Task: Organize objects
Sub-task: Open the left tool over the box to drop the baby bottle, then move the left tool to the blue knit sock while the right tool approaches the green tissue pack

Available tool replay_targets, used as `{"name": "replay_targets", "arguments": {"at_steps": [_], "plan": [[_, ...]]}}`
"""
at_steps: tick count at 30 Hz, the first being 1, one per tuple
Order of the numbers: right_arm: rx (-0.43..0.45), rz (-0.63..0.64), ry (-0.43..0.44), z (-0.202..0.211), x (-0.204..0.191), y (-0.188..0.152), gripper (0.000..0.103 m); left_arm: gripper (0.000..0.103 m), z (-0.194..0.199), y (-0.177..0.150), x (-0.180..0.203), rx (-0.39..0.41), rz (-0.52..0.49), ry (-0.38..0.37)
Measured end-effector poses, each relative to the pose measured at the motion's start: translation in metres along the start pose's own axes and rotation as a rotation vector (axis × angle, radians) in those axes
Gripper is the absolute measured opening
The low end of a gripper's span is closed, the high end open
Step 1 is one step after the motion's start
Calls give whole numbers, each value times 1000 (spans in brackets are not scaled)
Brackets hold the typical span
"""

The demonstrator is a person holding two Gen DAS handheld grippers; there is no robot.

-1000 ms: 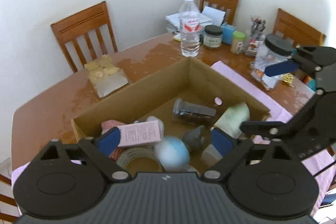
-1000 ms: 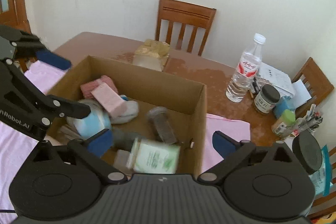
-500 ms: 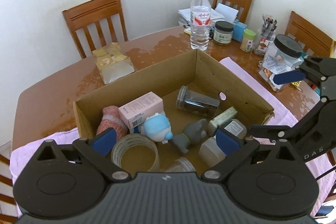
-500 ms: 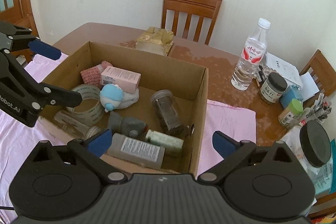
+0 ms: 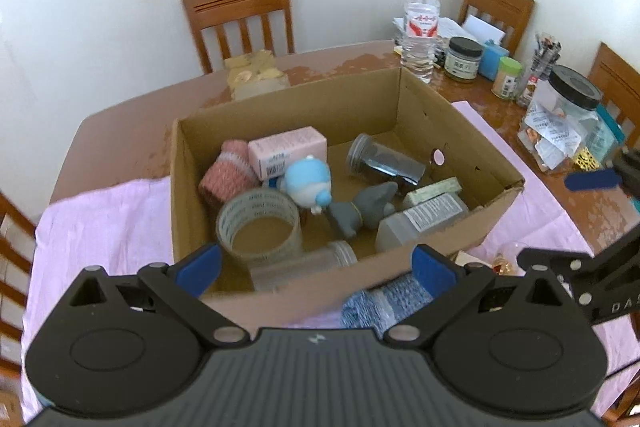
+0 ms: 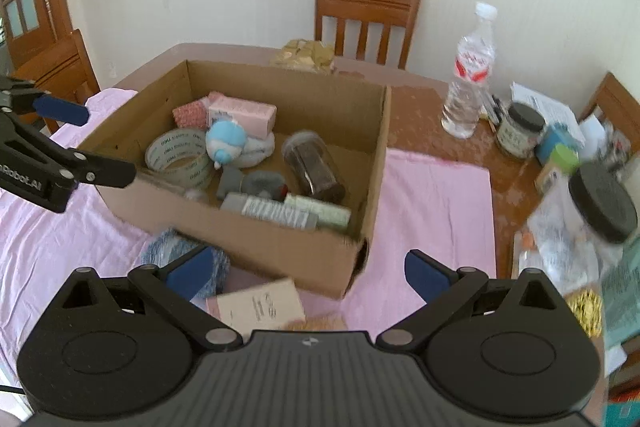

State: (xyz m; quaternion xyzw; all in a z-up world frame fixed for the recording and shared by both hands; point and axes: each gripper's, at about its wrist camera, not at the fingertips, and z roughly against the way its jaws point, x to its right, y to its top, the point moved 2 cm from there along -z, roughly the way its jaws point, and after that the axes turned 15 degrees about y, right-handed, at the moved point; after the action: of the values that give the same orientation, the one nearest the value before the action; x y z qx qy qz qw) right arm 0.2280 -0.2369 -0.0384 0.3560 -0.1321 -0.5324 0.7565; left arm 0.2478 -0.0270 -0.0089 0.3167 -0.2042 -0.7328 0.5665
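Observation:
An open cardboard box (image 5: 460, 131) (image 6: 352, 123) stands on a pink cloth (image 5: 104, 219) (image 6: 432, 195). Inside lie a tape roll (image 5: 258, 223) (image 6: 180, 157), a blue toy (image 5: 308, 185) (image 6: 226, 143), a pink carton (image 5: 286, 151) (image 6: 242, 111), a grey shark toy (image 5: 360, 211), a dark jar (image 5: 384, 163) (image 6: 314, 169) and a grey bottle (image 5: 420, 223) (image 6: 276, 213). My left gripper (image 5: 316, 267) (image 6: 108, 145) is open at the box's near wall, holding nothing. My right gripper (image 6: 310, 273) (image 5: 576, 219) is open and holds nothing, above a beige booklet (image 6: 260, 305). A blue knitted cloth (image 5: 380, 301) (image 6: 176, 251) lies before the box.
A water bottle (image 5: 420, 23) (image 6: 468, 75), small jars (image 5: 462, 57), a pen holder and a black-lidded glass jar (image 5: 560, 119) (image 6: 600, 203) crowd the table's right side. A yellowish packet (image 5: 256, 75) lies behind the box. Wooden chairs (image 5: 240, 15) ring the brown table.
Both grippers have drawn back from over the box toward its near side. The things inside, blurred and tumbling a second ago, now lie still. The blue cloth and booklet have come into view.

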Motion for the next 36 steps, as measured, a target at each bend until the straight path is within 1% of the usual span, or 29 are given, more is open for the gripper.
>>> {"name": "replay_targets", "arguments": {"at_steps": [4,7,9,11,14,17,20,23,26,29,32,34,36], "plan": [[10,-49,-29,6,-1,-24,103,101,5,-18,4,0,33,12],[1,-94,-84,6,-4,-47,103,101,4,-34,8,-8,39,10],[-19,-145,-132,5,-5,-64,103,101,2,-46,12,-17,27,7],[-37,-170,-166,3,-7,-82,103,101,-2,-58,16,-31,9,3],[-98,-200,-240,-4,-6,-102,103,101,-6,-74,21,-59,3,-15],[-125,-236,-273,-7,-2,-117,103,101,-12,-86,26,-83,9,-39],[-132,-250,-292,-9,3,-124,103,101,-16,-96,31,-116,23,-30],[-138,-252,-291,-14,10,-127,103,101,-19,-98,35,-123,37,-31],[-151,-249,-279,-20,19,-127,103,101,-24,-95,40,-137,61,3],[-161,-241,-267,-22,29,-127,103,101,-29,-89,45,-153,102,11],[-158,-237,-276,-21,40,-127,103,101,-31,-81,52,-146,119,18],[-159,-246,-288,-19,47,-127,103,101,-35,-77,57,-143,122,44],[-158,-257,-271,-19,51,-127,103,101,-40,-73,61,-148,130,66]]}}
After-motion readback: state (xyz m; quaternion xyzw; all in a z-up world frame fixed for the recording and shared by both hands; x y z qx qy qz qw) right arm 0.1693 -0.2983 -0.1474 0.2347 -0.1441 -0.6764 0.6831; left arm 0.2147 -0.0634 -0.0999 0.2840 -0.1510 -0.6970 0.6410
